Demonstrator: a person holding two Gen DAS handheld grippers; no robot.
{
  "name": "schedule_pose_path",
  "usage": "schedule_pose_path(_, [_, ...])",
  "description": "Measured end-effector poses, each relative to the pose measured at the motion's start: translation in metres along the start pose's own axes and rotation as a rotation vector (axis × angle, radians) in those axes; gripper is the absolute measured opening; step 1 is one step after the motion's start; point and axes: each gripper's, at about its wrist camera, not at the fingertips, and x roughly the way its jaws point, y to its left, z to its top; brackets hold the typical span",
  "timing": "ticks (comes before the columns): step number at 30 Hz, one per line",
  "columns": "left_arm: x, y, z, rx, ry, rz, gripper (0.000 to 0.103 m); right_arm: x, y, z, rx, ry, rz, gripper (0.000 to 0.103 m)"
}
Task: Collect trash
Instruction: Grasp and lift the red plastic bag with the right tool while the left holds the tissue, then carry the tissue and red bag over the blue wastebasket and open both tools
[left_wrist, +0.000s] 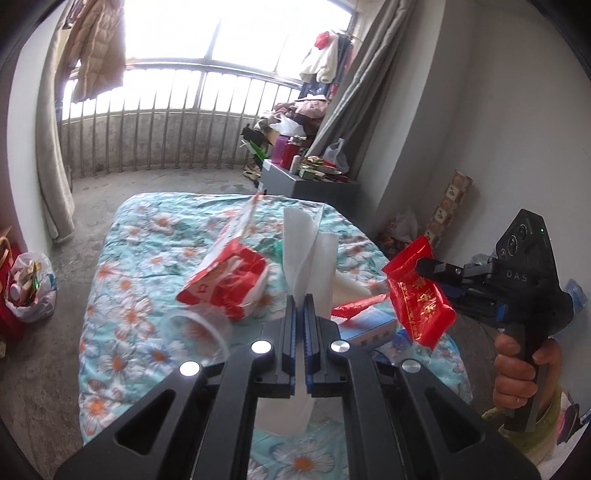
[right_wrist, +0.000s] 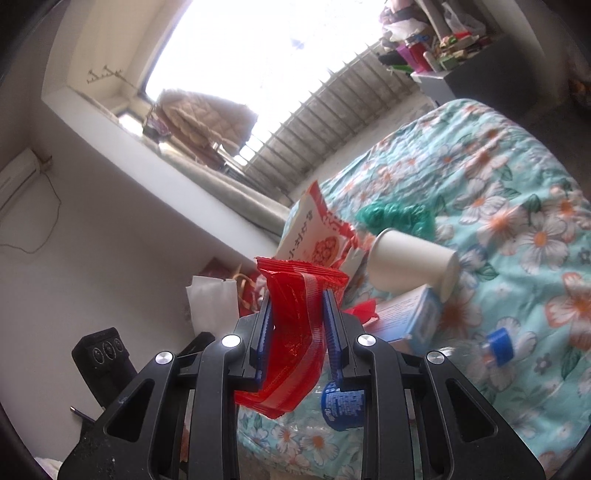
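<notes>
Left gripper (left_wrist: 300, 297) has its jaws nearly closed on a white tissue (left_wrist: 308, 243); right gripper (right_wrist: 298, 295), partly open, pinches a red wrapper (right_wrist: 295, 332). Below lies the floral bedspread (left_wrist: 122, 295). At nine o'clock in the left view, a floor bag (left_wrist: 31, 291) holds rubbish. A red-white snack bag (left_wrist: 225, 280), paper cup (right_wrist: 410, 258) and clear cup (left_wrist: 195, 332) lie tipped, contents unclear.

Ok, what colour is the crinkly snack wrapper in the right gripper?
Red crinkly snack wrapper with gold print; the print shows best in the left wrist view.

Glossy red plastic wrapper (right_wrist: 295, 325) (crinkled); matt white paper tissue (left_wrist: 306, 254); cotton-like floral cloth (left_wrist: 147, 295).
</notes>
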Motion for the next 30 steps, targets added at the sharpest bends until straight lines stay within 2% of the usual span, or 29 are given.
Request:
schedule_pose_path(8, [0.024, -0.047, 0.015, 0.078, 0.021, -0.048, 0.003, -0.047, -0.036, 0.01, 0.061, -0.105, -0.014, 0.024])
schedule_pose_path(18, [0.068, -0.125, 0.037, 0.216, 0.057, -0.158, 0.003, -0.113, -0.087, 0.016, 0.156, -0.262, -0.056, 0.024])
schedule_pose_path(30, [0.154, -0.248, 0.047, 0.361, 0.203, -0.352, 0.003, -0.207, -0.163, 0.0, 0.296, -0.446, -0.188, 0.024])
